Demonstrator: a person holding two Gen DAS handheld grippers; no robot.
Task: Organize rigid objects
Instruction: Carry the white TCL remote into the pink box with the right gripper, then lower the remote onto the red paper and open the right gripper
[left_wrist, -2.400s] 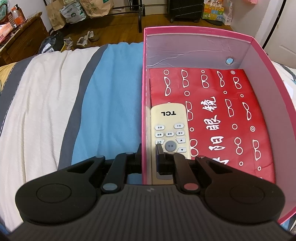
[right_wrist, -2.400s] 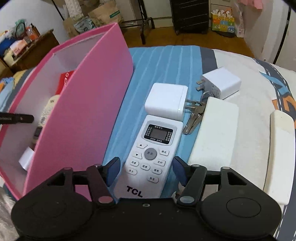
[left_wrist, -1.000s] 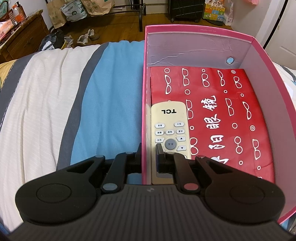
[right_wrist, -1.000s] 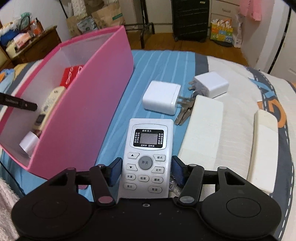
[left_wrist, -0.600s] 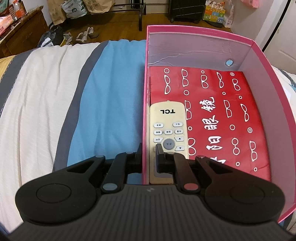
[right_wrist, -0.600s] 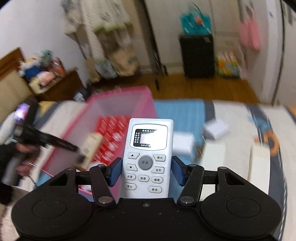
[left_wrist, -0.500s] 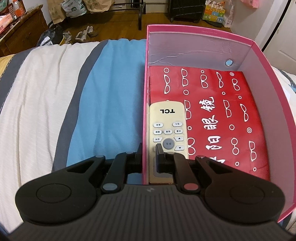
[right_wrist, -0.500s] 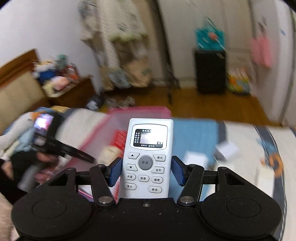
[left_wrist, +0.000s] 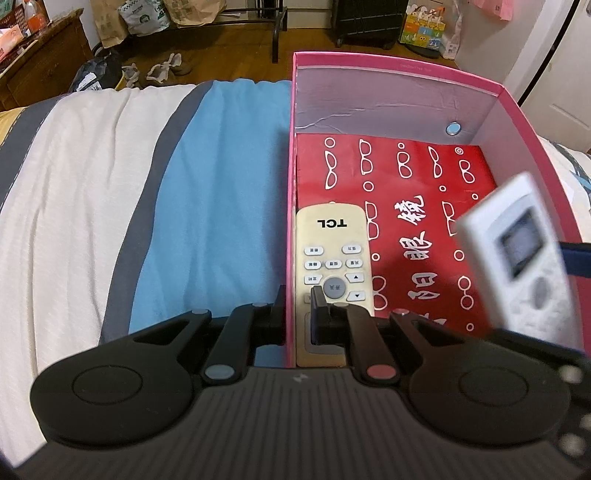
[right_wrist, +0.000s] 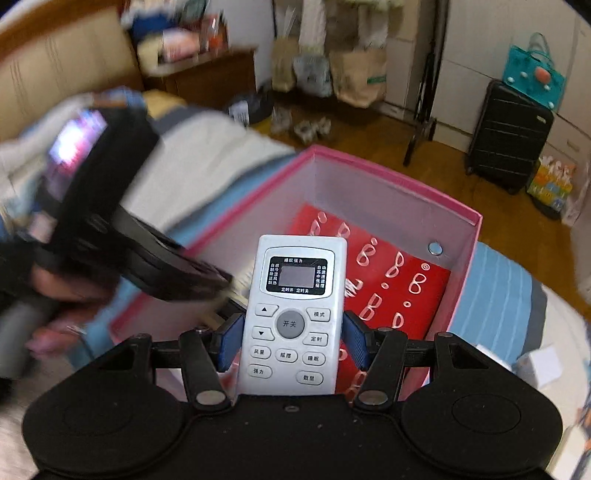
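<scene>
My left gripper (left_wrist: 295, 301) is shut on the left wall of the pink box (left_wrist: 289, 206), one finger outside and one inside. A cream TCL remote (left_wrist: 332, 258) lies in the box on a red glasses-print bag (left_wrist: 406, 206). My right gripper (right_wrist: 291, 332) is shut on a white air-conditioner remote (right_wrist: 295, 314) and holds it above the pink box (right_wrist: 388, 184). That remote also shows blurred in the left wrist view (left_wrist: 521, 254), over the box's right side. The left gripper shows blurred in the right wrist view (right_wrist: 207, 277).
The box rests on a striped blue, white and grey bedspread (left_wrist: 184, 206). A white charger (right_wrist: 543, 365) lies on the bed right of the box. Beyond the bed are a wood floor, a black suitcase (right_wrist: 506, 136), paper bags and a wooden dresser (left_wrist: 40, 59).
My right gripper lifted the white remote off the bed and swung it left, over the pink box. The left gripper kept its hold on the box wall.
</scene>
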